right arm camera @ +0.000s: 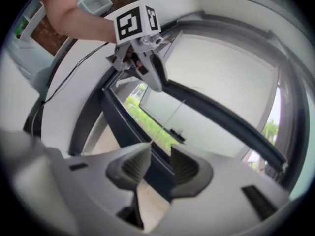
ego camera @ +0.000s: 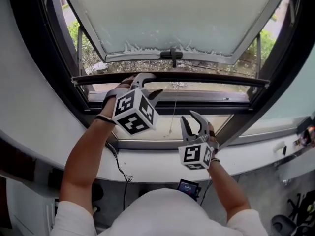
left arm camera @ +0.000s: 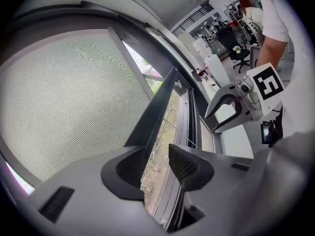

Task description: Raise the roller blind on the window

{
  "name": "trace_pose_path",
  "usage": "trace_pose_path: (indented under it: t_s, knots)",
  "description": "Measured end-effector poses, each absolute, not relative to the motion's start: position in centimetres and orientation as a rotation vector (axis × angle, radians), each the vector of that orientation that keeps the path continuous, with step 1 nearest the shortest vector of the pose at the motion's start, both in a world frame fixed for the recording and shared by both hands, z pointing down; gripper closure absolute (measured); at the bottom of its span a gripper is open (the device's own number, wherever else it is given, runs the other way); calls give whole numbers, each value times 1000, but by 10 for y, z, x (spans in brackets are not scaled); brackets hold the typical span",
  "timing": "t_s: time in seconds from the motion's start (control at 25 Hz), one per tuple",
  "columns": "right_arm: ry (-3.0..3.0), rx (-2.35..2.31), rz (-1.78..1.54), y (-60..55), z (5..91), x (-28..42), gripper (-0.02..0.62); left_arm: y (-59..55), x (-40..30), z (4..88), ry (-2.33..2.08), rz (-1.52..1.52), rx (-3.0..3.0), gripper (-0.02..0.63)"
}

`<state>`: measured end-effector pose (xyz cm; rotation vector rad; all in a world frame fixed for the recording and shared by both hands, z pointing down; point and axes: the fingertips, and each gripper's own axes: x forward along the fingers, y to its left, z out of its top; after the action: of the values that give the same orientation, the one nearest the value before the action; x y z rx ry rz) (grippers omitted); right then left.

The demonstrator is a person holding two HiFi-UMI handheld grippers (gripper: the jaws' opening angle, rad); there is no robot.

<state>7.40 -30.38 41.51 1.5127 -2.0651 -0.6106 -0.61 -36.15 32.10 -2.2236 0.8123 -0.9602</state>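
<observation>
At the window, left gripper (ego camera: 153, 84) was up on the roller blind's bottom bar (ego camera: 211, 79), one jaw over the bar, one under it. Left gripper view: the bar (left arm camera: 157, 107) ran down into the gap, jaws wide and gripping it. It lay against the left jaw; contact at the other pad was hard to read. Mesh blind fabric (left arm camera: 74, 97) filled that view left of the bar. The bar hung low, roughly level across the opening, near the bottom of the dark window frame (ego camera: 34, 68).

Right gripper (ego camera: 188, 117) was lower and to the right, above the white sill (ego camera: 147, 163), apart from the bar. Right gripper view: jaws parted with a narrow gap and nothing in it, only frame and greenery beyond. Same view showed the left gripper (right arm camera: 158, 84) on the bar (right arm camera: 221, 117), pale fabric (right arm camera: 216, 68) above it.

A thin pull cord (ego camera: 173, 109) hung from mid-bar between the two grippers and touched neither. Beyond the bar, the frosted sash (ego camera: 172, 18) was swung outward, with gravel and plants below it. A black cable (ego camera: 120, 166) trailed over the sill edge. Both forearms were bare.
</observation>
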Motion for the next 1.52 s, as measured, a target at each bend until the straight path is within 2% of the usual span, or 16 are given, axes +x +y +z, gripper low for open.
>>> trace_pose_path:
  t_s: [0.36,1.52]
  knots:
    - [-2111,1496,-506,-295,433,73,460,-362,-5,268,852,-830,-2217,442]
    - [-2106,1461,-491,-290,439,68,460,-366,-5,182,844,-775,-2126,442]
